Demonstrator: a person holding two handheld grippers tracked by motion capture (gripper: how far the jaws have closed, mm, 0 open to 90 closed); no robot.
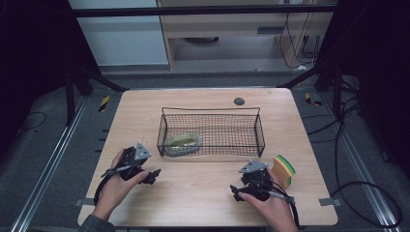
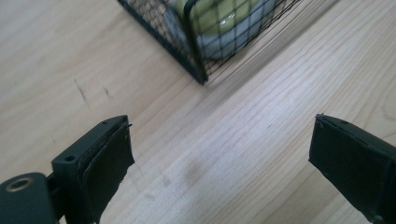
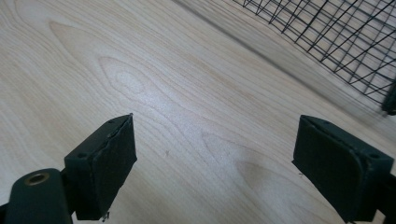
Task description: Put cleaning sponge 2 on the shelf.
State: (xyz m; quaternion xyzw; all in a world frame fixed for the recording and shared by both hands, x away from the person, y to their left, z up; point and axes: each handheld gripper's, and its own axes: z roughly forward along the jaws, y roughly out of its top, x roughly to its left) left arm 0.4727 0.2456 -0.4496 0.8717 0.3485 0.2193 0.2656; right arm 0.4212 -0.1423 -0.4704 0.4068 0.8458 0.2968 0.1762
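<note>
Table (image 1: pixel 203 188): showing pale wood with a flowing brown grain; a small dark grey disc (image 1: pixel 239 101) sitting in the top.
Basket (image 1: pixel 211 129): showing black wire in a fine square mesh.
Bowl (image 1: pixel 183 142): showing a yellow-green inside and a pale grey outside.
Sponge (image 1: pixel 283 169): showing layers of orange, yellow and green.
Left gripper (image 1: pixel 153 176): showing black, with a grey plate on top.
Right gripper (image 1: pixel 234 192): showing black, with a grey plate on top.
Floor (image 1: pixel 43 159): showing dark grey, with yellow-and-black striped tape.
</note>
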